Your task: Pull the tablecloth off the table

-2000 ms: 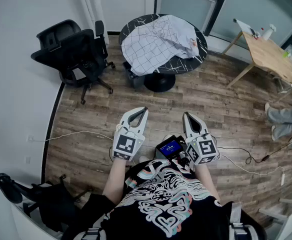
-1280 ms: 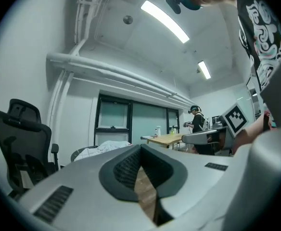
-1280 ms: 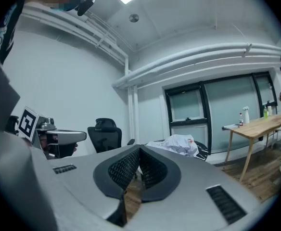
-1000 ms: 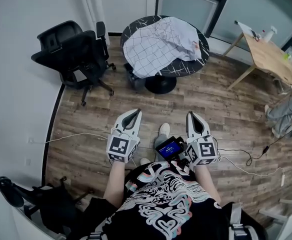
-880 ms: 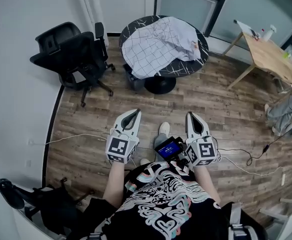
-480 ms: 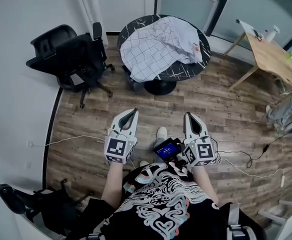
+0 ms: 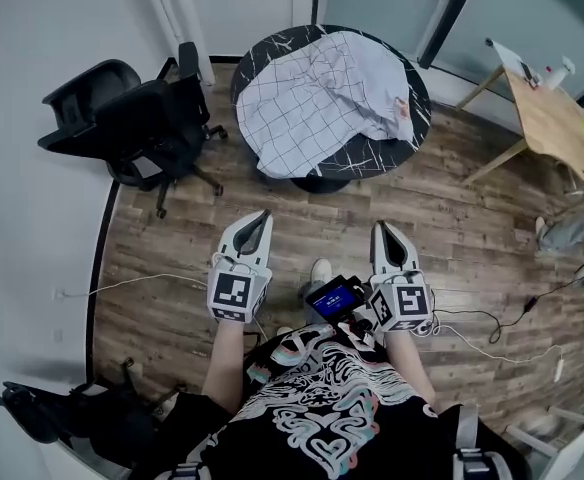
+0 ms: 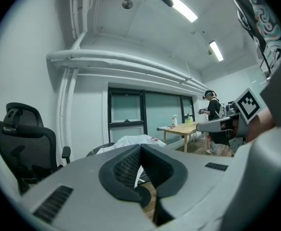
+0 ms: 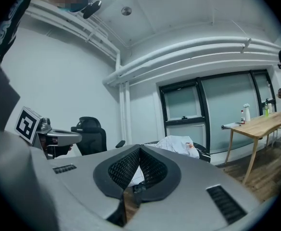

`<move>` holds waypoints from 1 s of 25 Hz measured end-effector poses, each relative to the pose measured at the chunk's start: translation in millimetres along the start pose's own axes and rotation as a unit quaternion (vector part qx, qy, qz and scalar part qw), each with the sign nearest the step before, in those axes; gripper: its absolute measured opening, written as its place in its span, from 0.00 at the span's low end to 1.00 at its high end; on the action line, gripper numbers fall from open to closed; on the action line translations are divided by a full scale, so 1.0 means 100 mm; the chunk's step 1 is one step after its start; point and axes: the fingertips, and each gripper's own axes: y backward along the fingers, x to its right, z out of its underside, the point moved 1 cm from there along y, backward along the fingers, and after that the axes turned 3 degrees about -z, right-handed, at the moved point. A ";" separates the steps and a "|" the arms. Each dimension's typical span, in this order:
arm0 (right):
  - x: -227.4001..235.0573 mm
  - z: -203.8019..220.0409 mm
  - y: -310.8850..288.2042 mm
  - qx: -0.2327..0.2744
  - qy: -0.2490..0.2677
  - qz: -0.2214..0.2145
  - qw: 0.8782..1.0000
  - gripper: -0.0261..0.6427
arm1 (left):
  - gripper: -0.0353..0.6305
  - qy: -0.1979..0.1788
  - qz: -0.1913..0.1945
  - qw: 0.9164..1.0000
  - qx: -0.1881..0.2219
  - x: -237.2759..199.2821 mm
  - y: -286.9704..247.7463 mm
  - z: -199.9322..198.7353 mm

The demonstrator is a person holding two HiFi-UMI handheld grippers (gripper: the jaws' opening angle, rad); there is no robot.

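Facing tablecloth [image 7: 317, 98], seemingly overhanging table [image 7: 415, 126], left claw [image 7: 262, 215], right claw [image 7: 381, 228] closed

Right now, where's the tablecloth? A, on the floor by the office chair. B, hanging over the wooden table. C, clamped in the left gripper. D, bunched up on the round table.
D: the checked tablecloth lies crumpled on the round dark table, while the left gripper and the right gripper are shut, empty and well short of it, over the wood floor.
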 end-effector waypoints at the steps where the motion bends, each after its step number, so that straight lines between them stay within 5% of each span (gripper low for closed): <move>1: 0.06 -0.01 -0.07 -0.001 -0.001 0.001 1.000 0.08 | 0.08 0.002 -0.005 1.000 0.001 -0.06 -0.08 -0.01; 17: 1.16 -0.14 -1.22 -0.023 0.013 -0.011 1.000 0.08 | 0.08 -0.007 -0.072 0.997 -0.006 -0.64 -1.34 -0.24; 25: 1.52 -0.18 -1.53 -0.022 0.011 -0.015 1.000 0.08 | 0.08 -0.013 -0.068 0.998 -0.010 -0.61 -1.84 -0.25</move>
